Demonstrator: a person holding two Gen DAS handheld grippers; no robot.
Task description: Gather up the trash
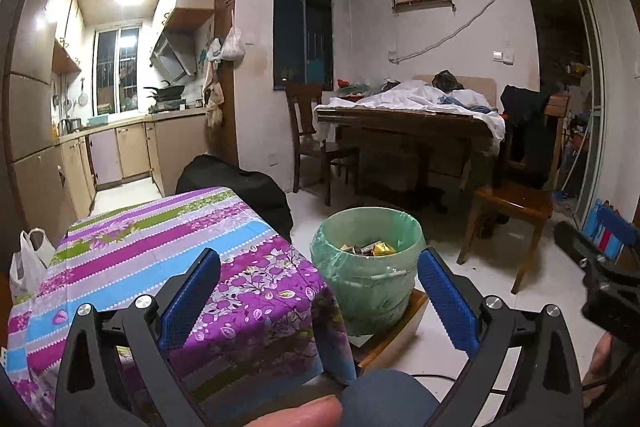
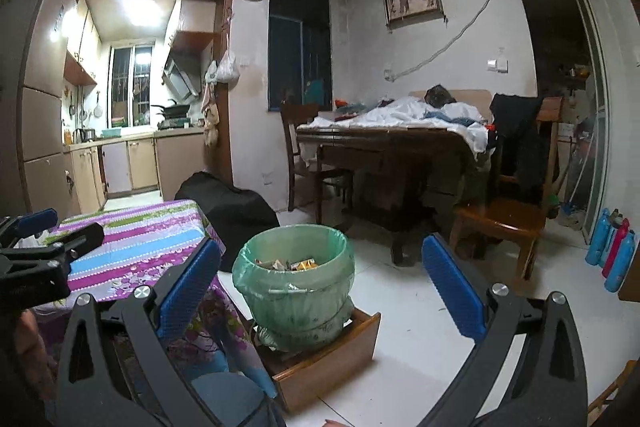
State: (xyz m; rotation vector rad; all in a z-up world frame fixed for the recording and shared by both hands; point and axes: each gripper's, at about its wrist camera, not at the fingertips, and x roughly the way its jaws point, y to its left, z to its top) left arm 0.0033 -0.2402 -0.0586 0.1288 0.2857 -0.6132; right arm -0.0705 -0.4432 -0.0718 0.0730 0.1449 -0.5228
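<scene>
Both claws empty and spread wide: left claw [image 1: 320,291] frames the counter corner and the bin, right claw [image 2: 320,291] frames the bin and bare floor tiles [image 2: 400,307]. Trash bin [image 1: 366,267] sits lower centre of the left view, just right of the counter [image 1: 160,247], lined with a green bag and standing in a shallow wooden tray [image 2: 332,359]. Bits of trash [image 2: 288,263] already lie inside, yellow wrapper-like scraps, too small to identify. The floral cloth on the counter looks bare in both views; no loose trash visible on it or on the nearby floor. White plastic bag [image 1: 28,263] at the counter's far-left edge, contents not visible. My read: the collecting looks mostly done, or the next piece is out of frame. For the step in hand: scan before moving, pan the wrists low over the counter edges and the floor by the tray. If picking up a scrap, come in from above with fingers [image 1: 192,303] straddling it, close fully, then lift clear before swinging over the bin rim. Release only when centred over the opening; the bag liner is loose at the rim and could snag a fingertip.
</scene>
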